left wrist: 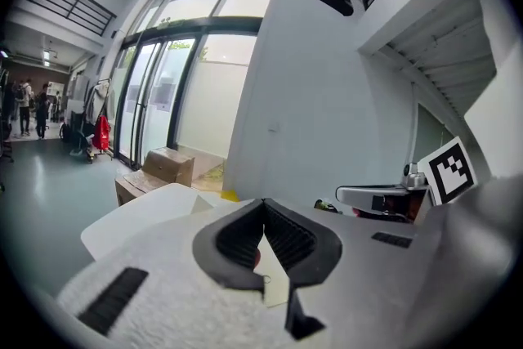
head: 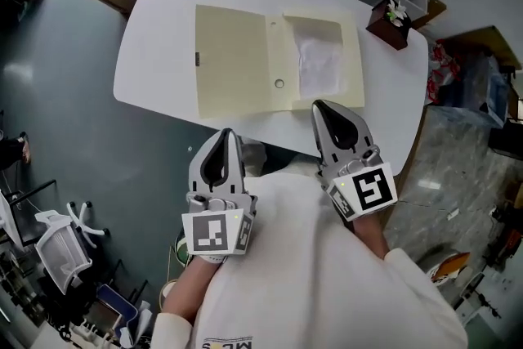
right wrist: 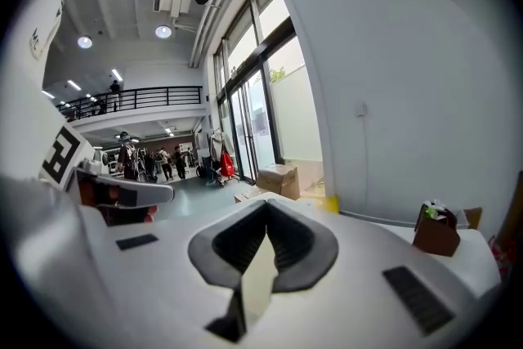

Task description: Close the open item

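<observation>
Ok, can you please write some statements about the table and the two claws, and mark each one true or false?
The folder lies open on the table. True.
The left claw grips the folder's flap. False: it is shut and empty.
The small brown box stands on the folder. False: it stands on the table, beside the folder.
The right claw is shut. True.
</observation>
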`<state>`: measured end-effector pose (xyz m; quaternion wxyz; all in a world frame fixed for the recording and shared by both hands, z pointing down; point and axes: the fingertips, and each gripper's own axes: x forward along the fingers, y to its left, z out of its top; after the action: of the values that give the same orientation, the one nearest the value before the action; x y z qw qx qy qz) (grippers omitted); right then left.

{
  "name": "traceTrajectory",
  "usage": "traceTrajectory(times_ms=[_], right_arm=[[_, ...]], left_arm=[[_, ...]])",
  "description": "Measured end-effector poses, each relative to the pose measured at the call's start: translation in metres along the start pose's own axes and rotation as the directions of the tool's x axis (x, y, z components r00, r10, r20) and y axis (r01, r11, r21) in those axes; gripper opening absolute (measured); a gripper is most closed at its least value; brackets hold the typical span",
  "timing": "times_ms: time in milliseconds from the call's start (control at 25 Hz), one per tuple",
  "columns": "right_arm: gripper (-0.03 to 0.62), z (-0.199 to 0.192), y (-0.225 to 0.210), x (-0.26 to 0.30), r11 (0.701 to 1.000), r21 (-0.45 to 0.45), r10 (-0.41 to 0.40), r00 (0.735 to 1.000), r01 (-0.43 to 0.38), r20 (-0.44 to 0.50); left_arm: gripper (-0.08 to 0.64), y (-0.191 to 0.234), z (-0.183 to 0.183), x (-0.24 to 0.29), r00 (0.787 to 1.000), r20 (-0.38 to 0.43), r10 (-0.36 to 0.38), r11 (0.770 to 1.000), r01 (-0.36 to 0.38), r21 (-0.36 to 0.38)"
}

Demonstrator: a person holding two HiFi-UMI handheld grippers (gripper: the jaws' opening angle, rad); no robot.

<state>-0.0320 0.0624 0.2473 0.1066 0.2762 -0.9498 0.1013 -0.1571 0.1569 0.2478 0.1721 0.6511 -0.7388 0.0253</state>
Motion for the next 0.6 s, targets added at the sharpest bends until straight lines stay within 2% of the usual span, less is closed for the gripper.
traceTrajectory(times_ms=[200, 400, 520, 600], right_arm=[[0.017, 0.001, 0.009, 0.029, 0.999, 0.007, -0.045, 0.999, 0.045, 0.001], [0.017, -0.003, 0.01, 0.036, 0.998, 0.015, -0.063, 0.998, 0.063, -0.003], [0.017, 0.0, 0.01, 0.041, 0.998, 0.008, -0.067, 0.998, 0.067, 0.017], [0.017, 0.005, 0.015, 0.044, 0.998, 0.0, -0.059, 0.998, 0.059, 0.031]], left_arm=[[0.026, 0.034, 0.006, 0.029, 1.0, -0.012, -0.028, 0.999, 0.028, -0.016], [0.026, 0.044, 0.008, 0.041, 0.999, -0.025, -0.035, 0.998, 0.034, -0.044], [0.026, 0.056, -0.002, 0.042, 0.998, -0.069, -0.009, 1.0, 0.008, -0.013], [0.026, 0.063, -0.002, 0.044, 0.997, -0.071, -0.005, 1.0, 0.006, 0.013]])
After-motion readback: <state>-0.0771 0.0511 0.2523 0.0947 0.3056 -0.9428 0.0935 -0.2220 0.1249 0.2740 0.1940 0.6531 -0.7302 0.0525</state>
